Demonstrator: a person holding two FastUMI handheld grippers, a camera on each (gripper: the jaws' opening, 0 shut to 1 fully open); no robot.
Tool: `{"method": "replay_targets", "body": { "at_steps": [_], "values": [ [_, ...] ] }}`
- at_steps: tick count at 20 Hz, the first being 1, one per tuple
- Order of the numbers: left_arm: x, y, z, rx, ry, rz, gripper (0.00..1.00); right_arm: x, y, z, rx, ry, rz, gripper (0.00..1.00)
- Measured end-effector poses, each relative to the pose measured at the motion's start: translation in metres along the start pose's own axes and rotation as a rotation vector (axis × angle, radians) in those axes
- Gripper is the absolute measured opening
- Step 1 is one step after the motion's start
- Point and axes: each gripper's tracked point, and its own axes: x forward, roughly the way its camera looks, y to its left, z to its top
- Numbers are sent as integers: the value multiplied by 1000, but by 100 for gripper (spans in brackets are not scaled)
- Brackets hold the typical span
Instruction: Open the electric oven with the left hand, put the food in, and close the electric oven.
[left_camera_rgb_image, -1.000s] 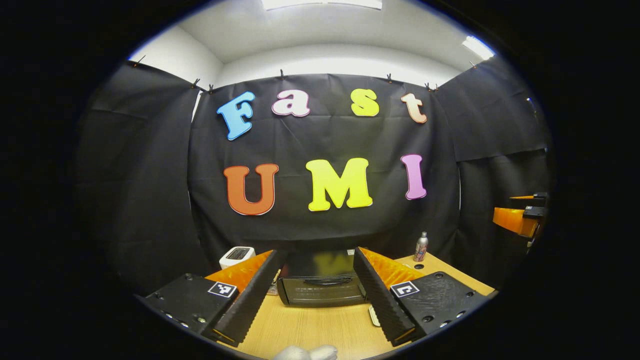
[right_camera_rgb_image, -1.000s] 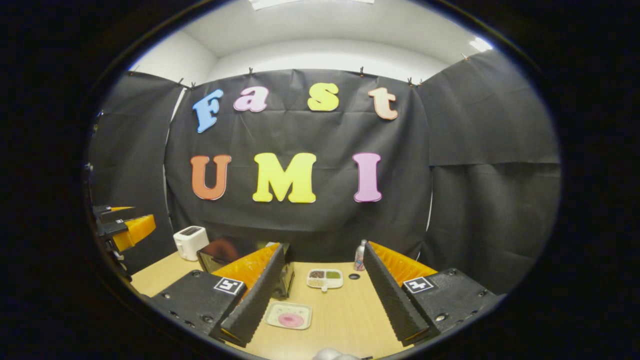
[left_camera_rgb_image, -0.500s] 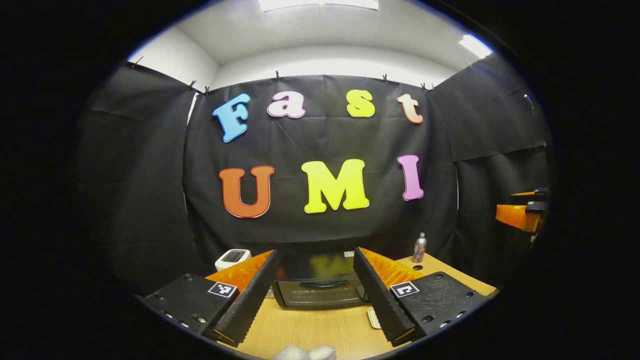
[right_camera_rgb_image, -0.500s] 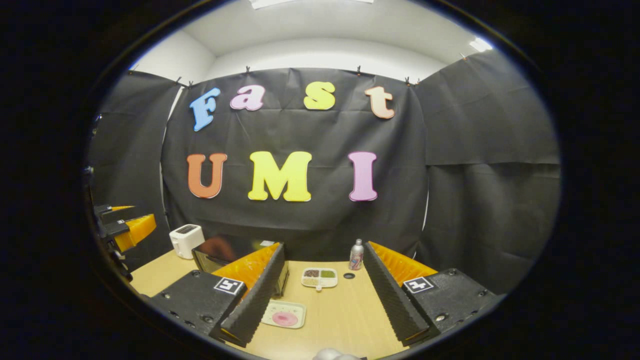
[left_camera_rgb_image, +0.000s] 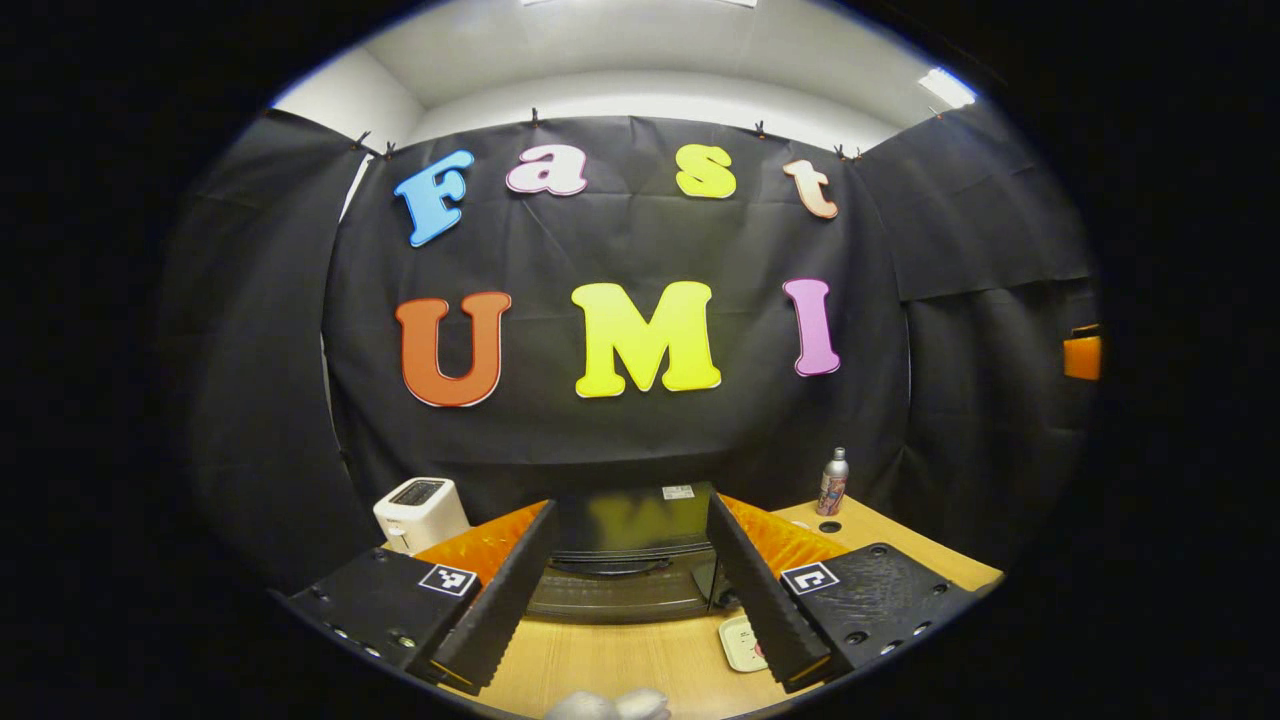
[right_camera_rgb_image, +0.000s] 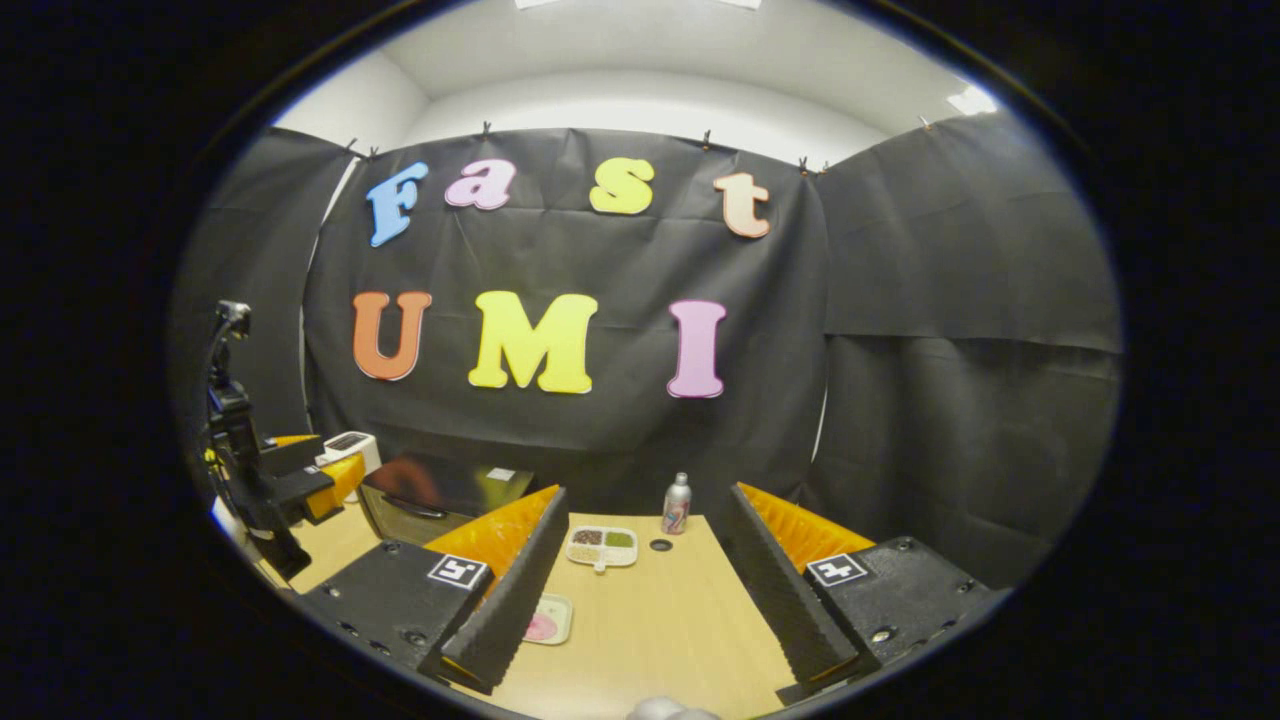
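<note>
The left tongs (left_camera_rgb_image: 628, 575) are gaping open, empty, facing the closed oven (left_camera_rgb_image: 625, 560). The food tray (right_camera_rgb_image: 548, 620) is lying right of the oven; the tongs could be missing its slim handle (left_camera_rgb_image: 610, 566).

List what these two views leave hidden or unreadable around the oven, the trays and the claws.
- Oven: left gripper view, both sides masked by the left claw fingers; door handle blurred.
- Oven inside: door shut, dark glass reflects.
- Small tray: left gripper view, half behind a finger; in right gripper view also half hidden by the right claw.
- Divided tray: foods too small to name.
- Bottle: label too small.
</note>
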Motion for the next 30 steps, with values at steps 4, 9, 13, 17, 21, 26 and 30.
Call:
{"method": "replay_targets", "body": {
  "at_steps": [4,9,13,17,21,26,30],
  "values": [
    [43,3,-28,-7,60,15,96,-5,-18,-6,6,29,-49,96],
    [91,11,-70,15,124,29,97,-11,-29,-18,23,72,-102,96],
    [114,18,-103,-19,186,29,97,-9,-31,-27,25,97,-126,97],
    [126,23,-126,-12,228,45,96,-4,-26,-30,17,112,-128,96],
    [124,28,-133,3,259,46,98,3,-16,-29,12,119,-100,97],
    [123,27,-138,-15,270,39,97,3,-9,-29,21,117,-80,96],
    [111,27,-139,-6,270,36,97,0,-8,-32,24,121,-74,96]
  ]
}}
